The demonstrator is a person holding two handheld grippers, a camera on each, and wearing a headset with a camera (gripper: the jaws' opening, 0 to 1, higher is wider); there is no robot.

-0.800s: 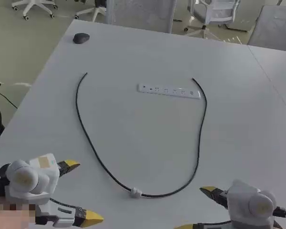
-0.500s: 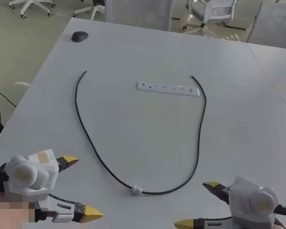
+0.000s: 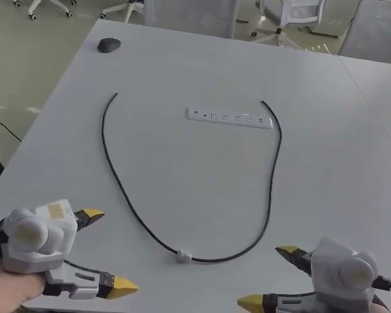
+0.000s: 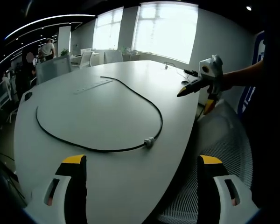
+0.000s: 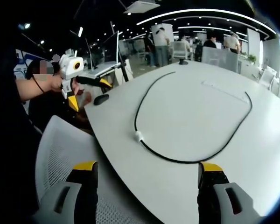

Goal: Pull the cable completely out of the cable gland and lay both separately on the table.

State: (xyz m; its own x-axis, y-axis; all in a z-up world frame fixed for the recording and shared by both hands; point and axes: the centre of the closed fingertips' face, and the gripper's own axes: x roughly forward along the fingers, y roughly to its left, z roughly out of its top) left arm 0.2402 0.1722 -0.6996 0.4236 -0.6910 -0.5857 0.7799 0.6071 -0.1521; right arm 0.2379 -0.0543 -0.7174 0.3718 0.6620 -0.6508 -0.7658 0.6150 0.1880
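I had the left claw (image 3: 111,250) and right claw (image 3: 267,276) both released, empty, at the tabletop's (image 3: 195,176) near edge. The cable (image 3: 274,171) lay in a wide loop between them, with the cable gland (image 3: 183,255) threaded on its near bend.

The left gripper (image 3: 106,250), held in a hand (image 3: 13,290), sat low on the person's left and the right gripper (image 3: 267,276) low on the right, well apart, both with yellow-tipped jaws spread wide and angled inward.
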